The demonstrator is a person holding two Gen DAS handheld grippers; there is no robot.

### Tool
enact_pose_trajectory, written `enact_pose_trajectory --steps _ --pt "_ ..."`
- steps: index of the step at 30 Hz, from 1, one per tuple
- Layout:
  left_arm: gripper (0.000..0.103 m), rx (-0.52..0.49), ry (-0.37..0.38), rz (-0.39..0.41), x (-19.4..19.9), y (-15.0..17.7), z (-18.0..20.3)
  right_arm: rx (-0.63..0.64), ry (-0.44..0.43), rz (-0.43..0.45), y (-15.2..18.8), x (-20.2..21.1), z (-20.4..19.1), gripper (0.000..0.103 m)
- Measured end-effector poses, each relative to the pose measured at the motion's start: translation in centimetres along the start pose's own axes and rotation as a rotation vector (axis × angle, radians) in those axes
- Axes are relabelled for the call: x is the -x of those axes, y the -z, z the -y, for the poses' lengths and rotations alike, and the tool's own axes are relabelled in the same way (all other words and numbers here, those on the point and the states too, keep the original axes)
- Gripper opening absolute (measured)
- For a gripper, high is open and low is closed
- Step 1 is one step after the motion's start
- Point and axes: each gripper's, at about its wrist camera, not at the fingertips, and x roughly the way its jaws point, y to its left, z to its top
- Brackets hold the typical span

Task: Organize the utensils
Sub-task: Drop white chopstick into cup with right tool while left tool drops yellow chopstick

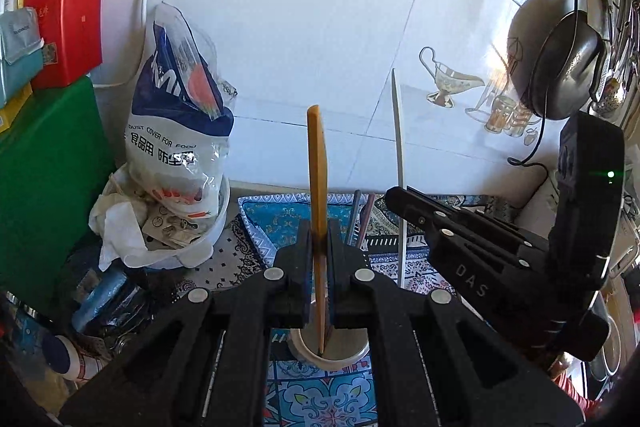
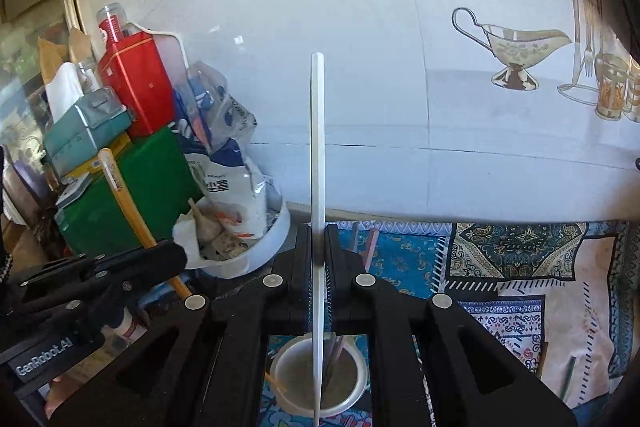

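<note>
My left gripper (image 1: 319,247) is shut on a yellow-orange chopstick (image 1: 316,163), held upright with its lower tip inside a white cup (image 1: 352,357) below. My right gripper (image 2: 319,247) is shut on a white chopstick (image 2: 317,147), also upright, its lower end in the same white cup (image 2: 352,393), which holds other utensils. The right gripper (image 1: 400,203) shows in the left wrist view with the white chopstick (image 1: 398,131). The left gripper (image 2: 176,259) and the yellow chopstick (image 2: 120,195) show at the left of the right wrist view.
A patterned blue cloth (image 1: 276,219) covers the counter, with two dark chopsticks (image 1: 360,215) lying on it. A white bowl with a plastic bag (image 1: 180,131), a green box (image 1: 44,187) and a red tin (image 1: 66,19) stand left. A tiled wall (image 1: 320,7) is behind.
</note>
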Motion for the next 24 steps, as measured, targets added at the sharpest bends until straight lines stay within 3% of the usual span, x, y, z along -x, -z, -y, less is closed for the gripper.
enact_pose_trajectory --steps 8,15,24 --pt "0.004 0.021 0.003 -0.033 -2.6 0.6 -1.7 -0.013 0.064 0.002 1.3 -3.6 0.7 0.006" --pt "0.004 0.027 0.004 -0.069 -4.1 1.5 -2.1 0.024 0.065 -0.02 3.1 -4.0 0.0 0.006" --pt "0.004 0.016 -0.005 -0.149 -5.5 3.2 -1.4 0.065 0.051 -0.149 5.0 -3.5 0.5 0.006"
